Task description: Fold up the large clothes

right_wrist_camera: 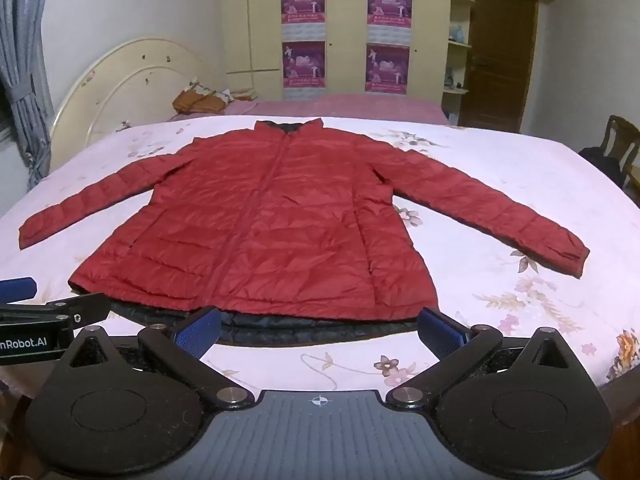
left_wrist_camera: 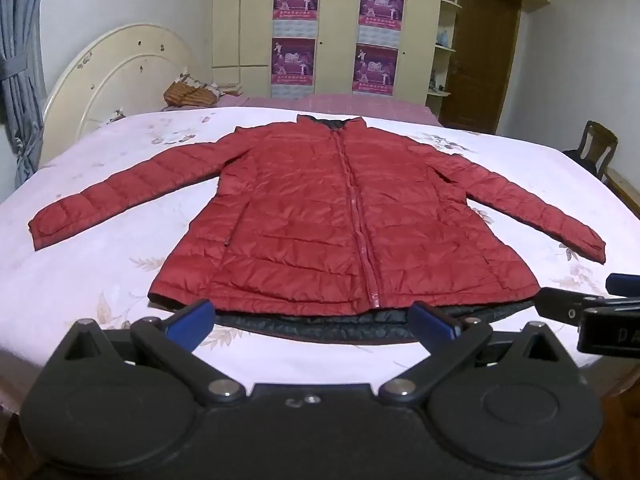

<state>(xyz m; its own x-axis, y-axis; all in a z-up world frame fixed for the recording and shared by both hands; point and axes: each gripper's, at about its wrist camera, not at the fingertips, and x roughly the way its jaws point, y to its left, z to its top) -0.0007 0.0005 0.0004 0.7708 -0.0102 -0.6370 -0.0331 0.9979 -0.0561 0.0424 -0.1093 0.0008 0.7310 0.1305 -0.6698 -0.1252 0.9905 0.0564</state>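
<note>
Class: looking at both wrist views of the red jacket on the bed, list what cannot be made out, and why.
- Red jacket back: both views, it lies face up.
- Poster text: both views, too small and blurred.
- Right tongs: left wrist view, cut by the frame edge.
- Near bed edge: hidden behind the tongs' bodies.

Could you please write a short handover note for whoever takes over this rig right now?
Left gripper: open, empty, above the near hem.
Right gripper: open, empty, beside it, also at the hem.
Red jacket: flat on the bed, front up, zipped, collar at the far end, both sleeves spread out to the sides. The dark lining shows along the near hem.
Done: jacket laid out; no fold made yet.
Left: fold the sleeves in, then fold the body.
</note>
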